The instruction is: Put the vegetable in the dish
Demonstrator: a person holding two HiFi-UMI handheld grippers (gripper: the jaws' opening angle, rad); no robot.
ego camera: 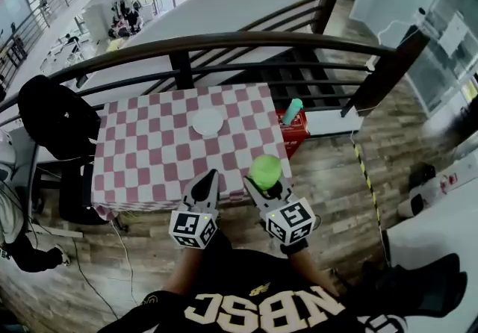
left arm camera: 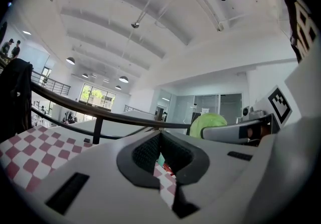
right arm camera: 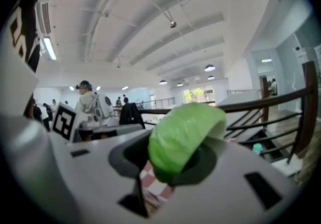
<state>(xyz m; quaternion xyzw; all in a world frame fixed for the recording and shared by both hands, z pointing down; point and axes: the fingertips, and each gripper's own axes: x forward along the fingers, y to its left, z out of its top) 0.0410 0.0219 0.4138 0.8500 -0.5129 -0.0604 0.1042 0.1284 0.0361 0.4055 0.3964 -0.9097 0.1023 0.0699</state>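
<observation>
A round green cabbage (ego camera: 265,171) sits between the jaws of my right gripper (ego camera: 266,184), which is shut on it above the near edge of the checkered table (ego camera: 149,152). In the right gripper view the cabbage (right arm camera: 183,140) fills the space between the jaws. A white dish (ego camera: 208,123) lies on the table, further from me and left of the cabbage. My left gripper (ego camera: 205,184) is shut and holds nothing, beside the right one over the table's near edge. From the left gripper view the cabbage (left arm camera: 206,123) shows at the right.
A dark railing (ego camera: 224,44) curves behind the table. A red box (ego camera: 293,130) with a teal bottle (ego camera: 292,110) stands off the table's right side. A black chair with a jacket (ego camera: 56,119) is at the left. Wooden floor lies to the right.
</observation>
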